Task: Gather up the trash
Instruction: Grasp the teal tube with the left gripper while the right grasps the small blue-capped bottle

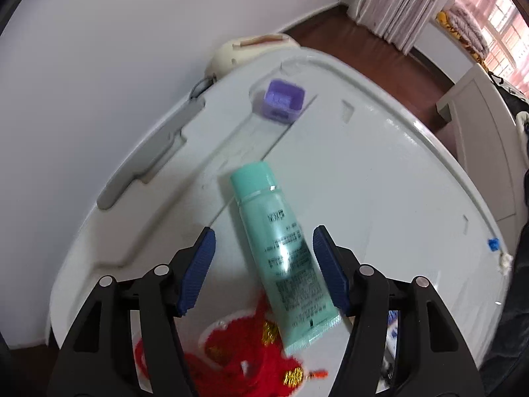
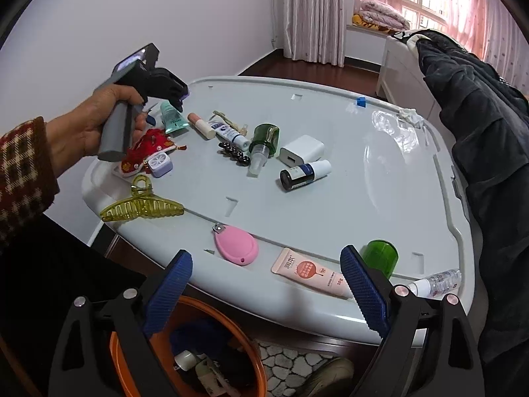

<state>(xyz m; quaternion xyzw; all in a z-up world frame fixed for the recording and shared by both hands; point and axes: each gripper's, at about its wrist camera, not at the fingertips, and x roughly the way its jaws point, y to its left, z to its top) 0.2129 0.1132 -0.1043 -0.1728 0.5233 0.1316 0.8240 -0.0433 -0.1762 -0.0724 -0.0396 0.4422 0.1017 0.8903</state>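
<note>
White lid surface cluttered, curtained room, left gripper fingers parted around teal tube, right gripper fingers spread empty.

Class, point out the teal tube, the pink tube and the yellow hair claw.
teal tube (image 1: pixel 284 251), left wrist view, middle of body.
pink tube (image 2: pixel 309 276), right wrist view, printed body.
yellow hair claw (image 2: pixel 142 208), right wrist view, toothed body.

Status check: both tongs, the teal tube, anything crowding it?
Left tongs open, straddling teal tube, pads not pressing. Right tongs open, empty, above orange bin. Red pouch touches tube's crimped end.
</note>
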